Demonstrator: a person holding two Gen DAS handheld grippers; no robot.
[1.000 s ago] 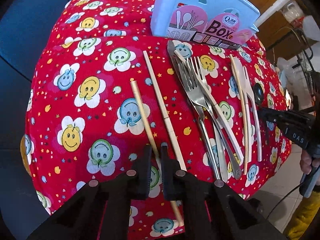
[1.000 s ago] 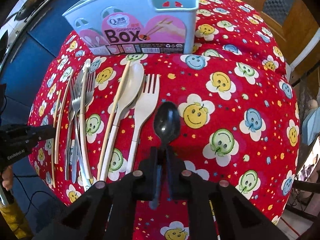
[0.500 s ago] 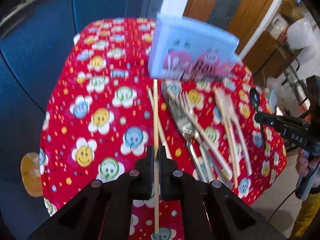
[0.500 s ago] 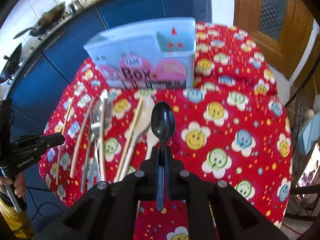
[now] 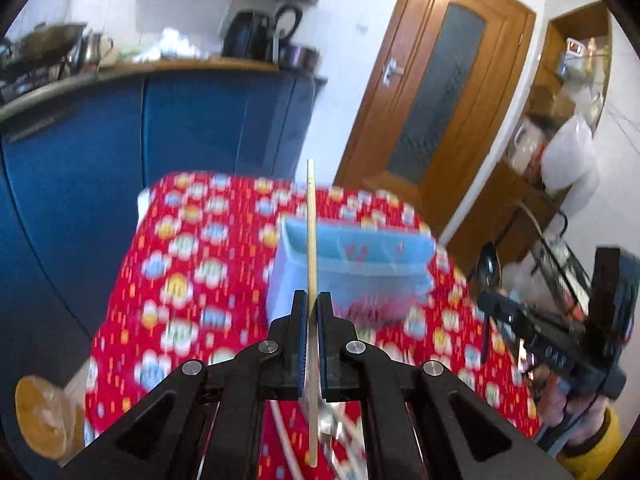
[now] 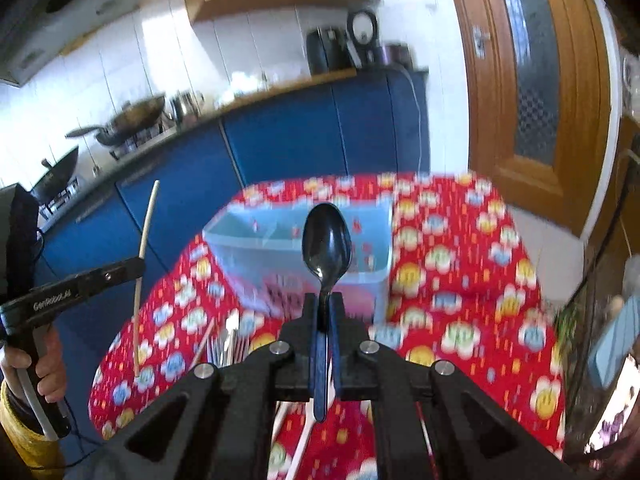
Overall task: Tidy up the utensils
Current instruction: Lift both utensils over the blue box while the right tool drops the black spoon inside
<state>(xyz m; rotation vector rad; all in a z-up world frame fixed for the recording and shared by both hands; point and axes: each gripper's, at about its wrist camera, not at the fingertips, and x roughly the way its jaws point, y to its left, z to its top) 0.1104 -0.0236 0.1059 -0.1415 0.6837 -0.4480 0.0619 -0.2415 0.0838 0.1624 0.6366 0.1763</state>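
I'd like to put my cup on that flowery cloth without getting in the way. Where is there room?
The right side of the red cloth, between the blue box and the edge toward the wooden door, lies bare. So does the left strip beside the blue cabinets. It is crowded in front of the box, where forks lie bunched together.

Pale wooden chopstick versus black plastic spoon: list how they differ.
The pale wooden chopstick is a thin straight stick; the black plastic spoon ends in a broad glossy bowl. The chopstick sits in the left gripper, the spoon in the right gripper. Both are clamped, lifted off the table and pointing up, before the blue utensil box.
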